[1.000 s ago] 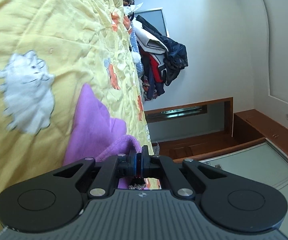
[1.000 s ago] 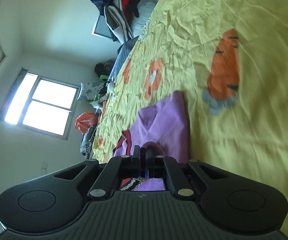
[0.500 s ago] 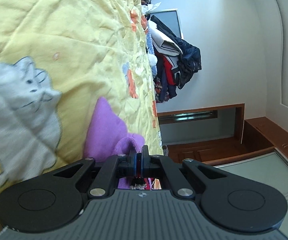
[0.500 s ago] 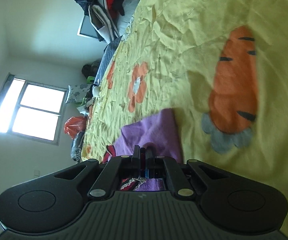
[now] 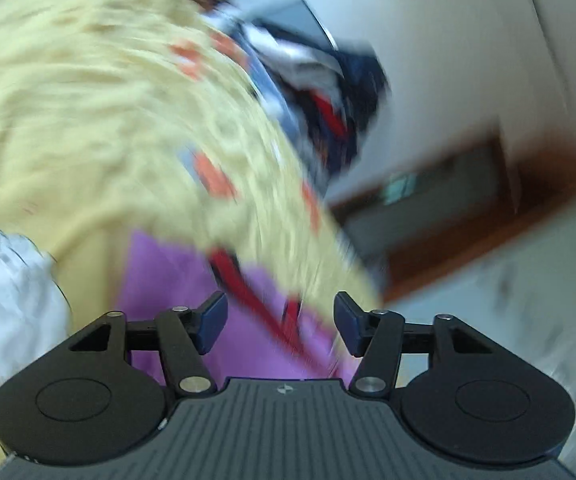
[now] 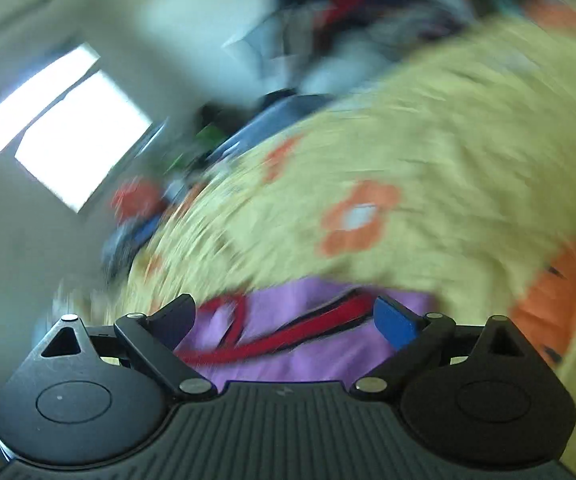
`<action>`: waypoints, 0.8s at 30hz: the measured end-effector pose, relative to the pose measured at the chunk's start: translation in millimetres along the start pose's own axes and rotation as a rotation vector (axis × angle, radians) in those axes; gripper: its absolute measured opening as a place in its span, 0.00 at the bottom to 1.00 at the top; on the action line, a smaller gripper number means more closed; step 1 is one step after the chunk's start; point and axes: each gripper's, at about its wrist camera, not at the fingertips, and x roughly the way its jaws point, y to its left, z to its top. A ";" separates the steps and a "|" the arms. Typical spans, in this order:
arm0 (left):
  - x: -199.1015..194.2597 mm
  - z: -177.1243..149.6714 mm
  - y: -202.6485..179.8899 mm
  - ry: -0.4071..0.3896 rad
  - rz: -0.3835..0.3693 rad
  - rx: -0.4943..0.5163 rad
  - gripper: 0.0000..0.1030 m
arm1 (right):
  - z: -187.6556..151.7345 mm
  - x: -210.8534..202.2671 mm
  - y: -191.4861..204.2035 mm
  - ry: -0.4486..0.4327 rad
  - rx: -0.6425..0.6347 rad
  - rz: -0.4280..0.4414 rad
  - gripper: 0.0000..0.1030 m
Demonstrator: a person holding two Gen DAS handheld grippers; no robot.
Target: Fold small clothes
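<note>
The small purple fabric garment with red-and-black trim (image 5: 191, 280) lay flat on the wrinkled yellow bedsheet printed with orange flowers and carrots (image 5: 87, 120), right in front of both tools. In the left wrist view it sat just ahead of and below the left gripper (image 5: 280, 322), whose jaws were opening; the cloth showed through the gap, but the blue pads weren't pressing on it. A red strap ran diagonally across the purple between the fingertips.

Same deal on the other side: the garment (image 6: 328, 356) was spread under the right gripper (image 6: 283, 324), jaws opening and already very wide, nothing pinched, with a red trim band crossing the gap from one finger toward the other.

Further out from the left gripper, a white animal print (image 5: 11, 292) on the sheet sat off to its left. Beyond the bed's far edge was a dark pile of clothes, navy, red and white (image 5: 328, 92), then a white wall and a brown wooden ledge (image 5: 468, 200). Everything was heavily motion-smeared, so I think that's a ledge but couldn't swear to it.

From the right gripper, the sheet (image 6: 448, 140) ran ahead and to its right, and a bright window (image 6: 63, 124) sat up to its left.
</note>
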 end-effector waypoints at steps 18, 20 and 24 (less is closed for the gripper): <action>4.3 -95.7 -90.8 0.027 0.395 0.606 0.68 | -48.2 41.4 79.4 0.176 -0.401 -0.352 0.94; -0.2 -118.0 -91.1 0.099 0.397 0.628 0.68 | -73.8 16.2 87.8 0.176 -0.408 -0.327 0.94; -17.9 -160.5 -81.9 0.146 0.450 0.780 0.67 | -125.4 0.9 92.9 0.199 -0.486 -0.360 0.94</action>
